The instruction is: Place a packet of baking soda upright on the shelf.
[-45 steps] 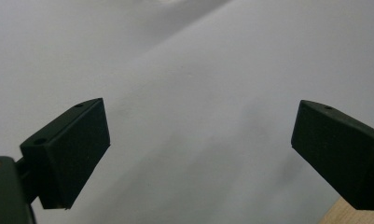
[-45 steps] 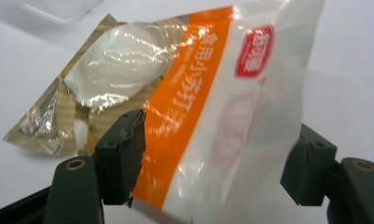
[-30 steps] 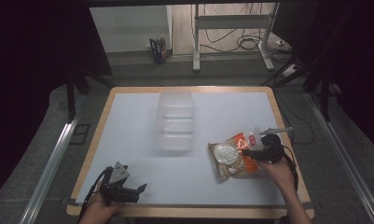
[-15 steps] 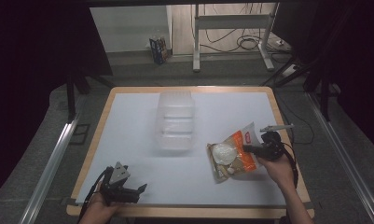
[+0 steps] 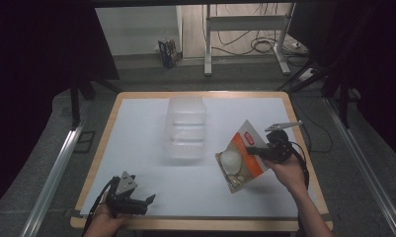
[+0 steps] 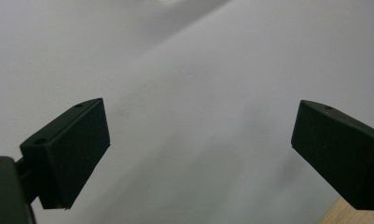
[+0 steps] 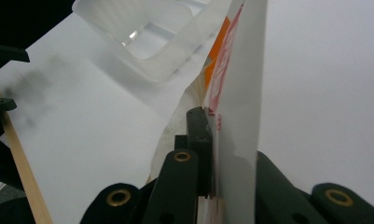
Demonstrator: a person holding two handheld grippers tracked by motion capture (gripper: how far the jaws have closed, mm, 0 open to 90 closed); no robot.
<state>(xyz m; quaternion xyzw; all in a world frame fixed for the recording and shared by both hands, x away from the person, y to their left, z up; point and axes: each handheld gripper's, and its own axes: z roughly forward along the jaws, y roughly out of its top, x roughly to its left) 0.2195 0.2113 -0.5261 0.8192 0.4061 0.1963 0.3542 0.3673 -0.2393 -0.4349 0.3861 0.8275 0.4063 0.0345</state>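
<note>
My right gripper (image 5: 255, 151) is shut on an orange and white snack packet (image 5: 240, 157) and holds it lifted and tilted above the right part of the white table. In the right gripper view the packet (image 7: 233, 70) stands edge-on between my jaws, with a clear plastic container (image 7: 152, 32) beyond it. That container (image 5: 186, 127) rests at the table's middle, to the left of the packet. My left gripper (image 5: 147, 200) lies near the front left edge, open, with nothing between its fingers (image 6: 70, 154).
The white table (image 5: 136, 128) has a wooden rim (image 5: 200, 223). Metal rails run along both sides on the floor. Cables and a stand's legs lie beyond the far edge.
My right gripper has lifted the packet off the table and tipped it upward, moving slightly left. The left gripper has stayed in place.
</note>
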